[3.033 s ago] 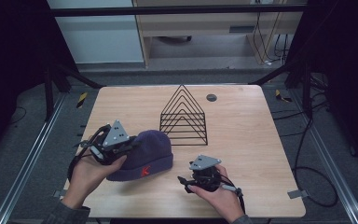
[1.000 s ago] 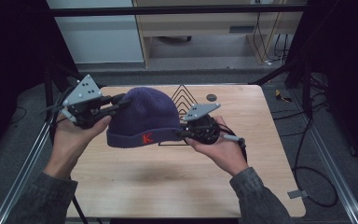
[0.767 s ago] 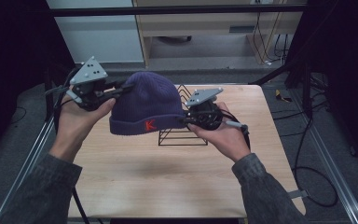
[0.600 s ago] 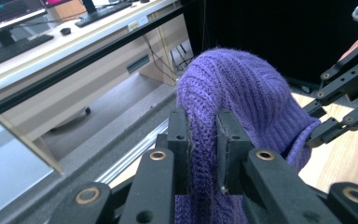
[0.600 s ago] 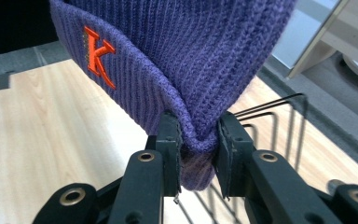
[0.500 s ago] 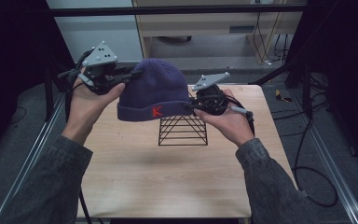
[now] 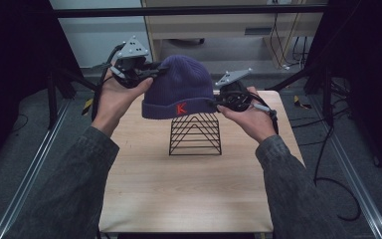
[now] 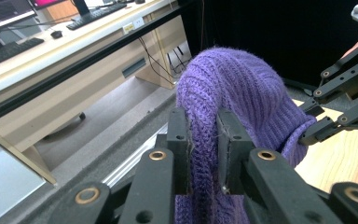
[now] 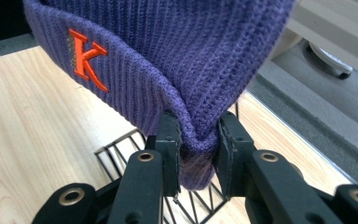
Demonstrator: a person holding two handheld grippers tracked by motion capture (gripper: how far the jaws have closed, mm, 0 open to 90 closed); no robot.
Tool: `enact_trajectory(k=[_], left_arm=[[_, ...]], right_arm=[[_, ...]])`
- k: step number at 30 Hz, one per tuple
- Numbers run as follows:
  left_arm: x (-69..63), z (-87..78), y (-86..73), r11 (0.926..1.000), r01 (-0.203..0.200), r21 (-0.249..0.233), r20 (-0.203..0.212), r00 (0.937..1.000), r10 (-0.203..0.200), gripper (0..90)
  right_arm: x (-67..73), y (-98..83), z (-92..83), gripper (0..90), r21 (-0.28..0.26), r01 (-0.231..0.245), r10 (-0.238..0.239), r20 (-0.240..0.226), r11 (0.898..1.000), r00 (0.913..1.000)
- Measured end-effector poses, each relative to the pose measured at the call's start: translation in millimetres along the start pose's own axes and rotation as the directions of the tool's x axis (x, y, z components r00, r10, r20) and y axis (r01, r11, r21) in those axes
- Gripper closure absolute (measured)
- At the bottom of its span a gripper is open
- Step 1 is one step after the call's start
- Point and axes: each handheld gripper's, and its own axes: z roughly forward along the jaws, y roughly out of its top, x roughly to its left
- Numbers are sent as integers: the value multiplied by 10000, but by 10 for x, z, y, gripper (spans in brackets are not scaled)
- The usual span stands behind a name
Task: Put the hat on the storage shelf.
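Above the wire rack (image 7: 195,133), both forearms reach far and raised; left tool (image 7: 151,72) and right tool (image 7: 218,102) each pinch the purple beanie (image 7: 179,87).

Black wire rack (image 7: 195,133) upright mid-surface (image 7: 179,194), the one obstacle there. Directly above the rack: purple beanie (image 7: 179,89), stretched between left tongs (image 7: 155,72) and right tongs (image 7: 216,102), barring the way straight down; hem just over the rack's peak, gap or contact not clear. Left and right of the rack: bare wood, open to the edges. Near side of the rack: wide clear stretch, with both forearms slanting over its flanks. Behind the rack: a narrow strip, half hidden by the beanie.
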Motion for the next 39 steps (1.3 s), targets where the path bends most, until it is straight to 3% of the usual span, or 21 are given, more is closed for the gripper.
enact_trajectory(k=[8,18,29,39], left_arm=[[-47,197,31,9999,-73,93,130,9999,72,764],[-104,332,51,9997,-101,216,204,9997,97,758],[-170,407,29,9985,-344,426,216,9992,335,755],[-207,516,-69,9967,-296,754,394,9989,267,752]], right_arm=[[-92,-130,-44,726,76,-152,151,129,9999,9998],[-155,-262,-96,722,177,-434,430,184,9989,9989],[-167,-384,-86,717,342,-525,521,131,9980,9986],[-132,-536,3,711,585,-629,621,153,9963,9980]])
